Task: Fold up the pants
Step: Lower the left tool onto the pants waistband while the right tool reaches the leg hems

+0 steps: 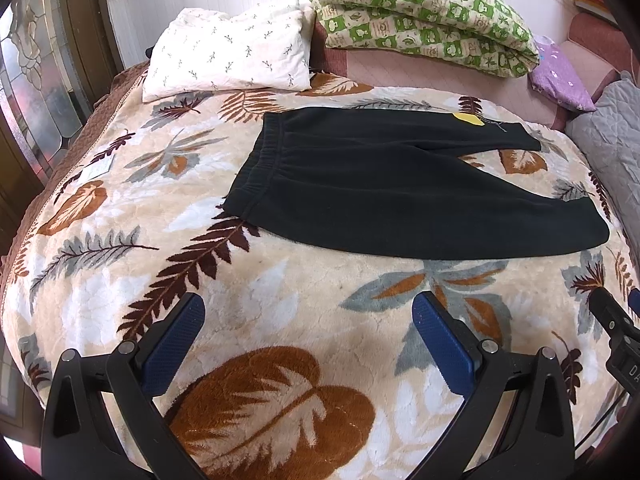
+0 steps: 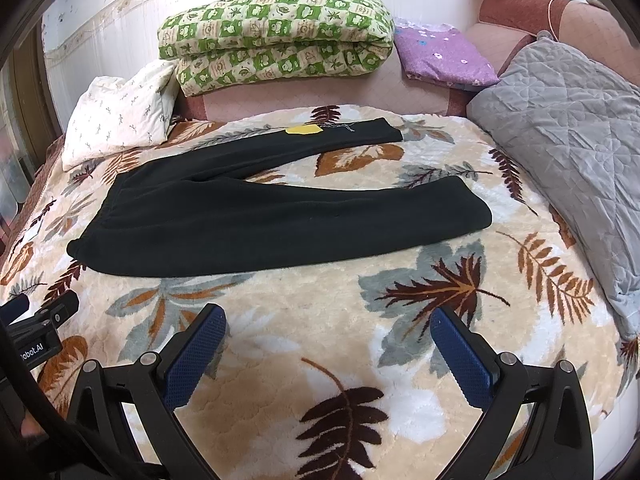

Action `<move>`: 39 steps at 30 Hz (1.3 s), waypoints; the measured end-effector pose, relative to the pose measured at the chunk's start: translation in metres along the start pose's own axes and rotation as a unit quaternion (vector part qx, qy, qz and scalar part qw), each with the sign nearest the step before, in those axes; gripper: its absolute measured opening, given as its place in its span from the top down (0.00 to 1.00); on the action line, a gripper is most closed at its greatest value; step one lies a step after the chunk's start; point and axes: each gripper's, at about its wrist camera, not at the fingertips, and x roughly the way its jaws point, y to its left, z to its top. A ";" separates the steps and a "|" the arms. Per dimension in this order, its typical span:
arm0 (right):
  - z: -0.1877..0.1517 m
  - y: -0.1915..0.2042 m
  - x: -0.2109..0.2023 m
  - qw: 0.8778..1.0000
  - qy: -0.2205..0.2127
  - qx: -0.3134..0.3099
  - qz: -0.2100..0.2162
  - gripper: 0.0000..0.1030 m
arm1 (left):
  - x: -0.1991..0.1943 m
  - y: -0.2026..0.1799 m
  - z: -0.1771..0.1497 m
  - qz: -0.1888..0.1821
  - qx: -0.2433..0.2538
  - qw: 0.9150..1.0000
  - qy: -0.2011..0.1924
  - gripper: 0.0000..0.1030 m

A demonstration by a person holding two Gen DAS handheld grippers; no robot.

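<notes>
Black fleece pants [image 1: 384, 184] [image 2: 256, 216] lie flat on a leaf-patterned blanket [image 1: 280, 300] [image 2: 320, 320], waistband [image 1: 256, 164] to the left, both legs spread apart toward the right. A yellow tag [image 1: 470, 119] [image 2: 304, 129] rests on the far leg. My left gripper [image 1: 308, 316] hovers open over the blanket, short of the near edge of the pants, nothing between its blue pads [image 1: 172, 344]. My right gripper [image 2: 328, 332] is likewise open and empty, nearer than the near leg. The right gripper's tip [image 1: 612, 320] shows at the edge of the left wrist view.
A white leaf-print pillow [image 1: 228, 56] [image 2: 120, 116] lies at the far left. A folded green checked quilt [image 1: 424, 12] [image 2: 276, 36] and a purple cloth [image 2: 444, 54] sit on the pink headboard ledge [image 2: 320, 96]. A grey quilted cushion [image 2: 576, 152] lies at right.
</notes>
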 end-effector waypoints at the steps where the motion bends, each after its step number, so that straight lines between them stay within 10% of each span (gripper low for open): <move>1: 0.000 0.000 0.001 1.000 0.000 0.000 0.000 0.00 | 0.002 -0.001 0.001 0.000 0.001 1.000 0.002 0.00; 13: 0.023 -0.010 0.010 0.999 0.010 -0.002 0.037 0.00 | 0.015 -0.003 0.029 -0.003 0.010 0.999 0.033 0.00; 23: 0.126 -0.052 0.045 0.993 0.010 -0.026 0.110 0.00 | 0.050 0.016 0.123 -0.021 -0.006 0.996 0.084 0.00; 39: 0.288 -0.131 0.272 0.980 0.108 0.037 0.166 0.01 | 0.187 0.074 0.234 -0.029 -0.090 0.970 0.223 0.00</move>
